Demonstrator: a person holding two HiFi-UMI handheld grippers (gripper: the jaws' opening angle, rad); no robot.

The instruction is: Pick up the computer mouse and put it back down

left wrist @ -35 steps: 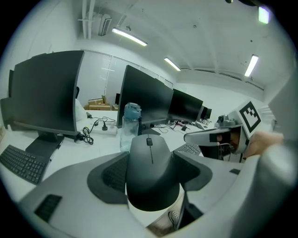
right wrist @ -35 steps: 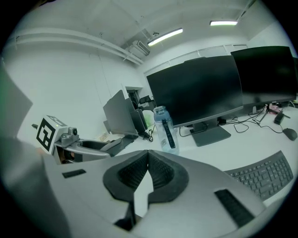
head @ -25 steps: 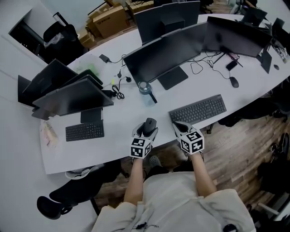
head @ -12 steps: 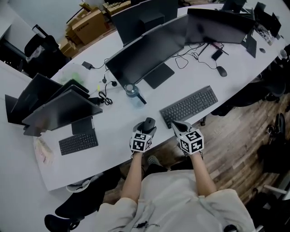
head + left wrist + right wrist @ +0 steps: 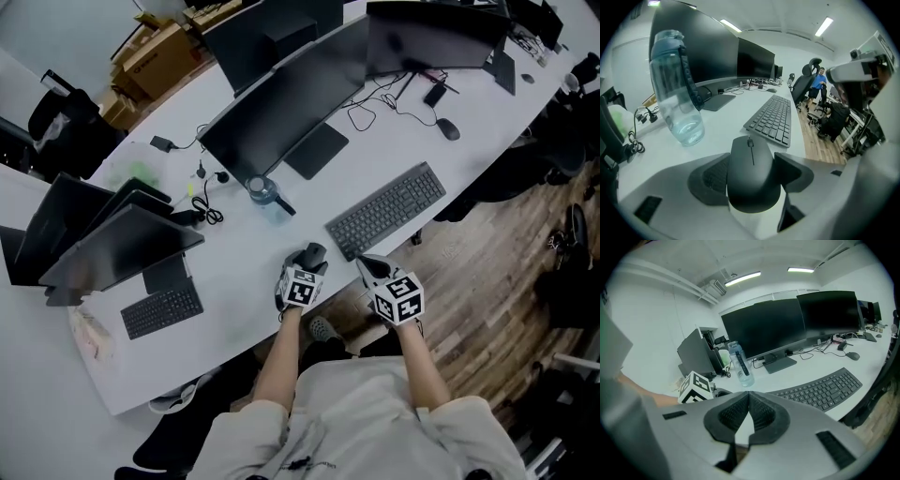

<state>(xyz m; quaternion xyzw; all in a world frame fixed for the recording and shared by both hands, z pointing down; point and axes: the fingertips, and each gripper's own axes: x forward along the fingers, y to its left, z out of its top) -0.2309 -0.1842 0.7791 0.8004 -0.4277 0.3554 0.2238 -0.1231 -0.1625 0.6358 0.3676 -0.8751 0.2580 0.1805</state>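
Left tool (image 5: 752,177) is clamping the mouse (image 5: 752,161), lower center; opening early risks dropping it onto the bench (image 5: 723,125). Right tool (image 5: 748,416) is resting with jaws together.

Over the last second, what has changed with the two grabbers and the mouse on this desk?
The left gripper has sunk toward the desk, carrying the mouse, still clamped between its jaws. I cannot tell whether the mouse touches the surface yet. The right gripper stayed shut and empty by the near end of the keyboard. The keyboard, water bottle and monitors stayed put.
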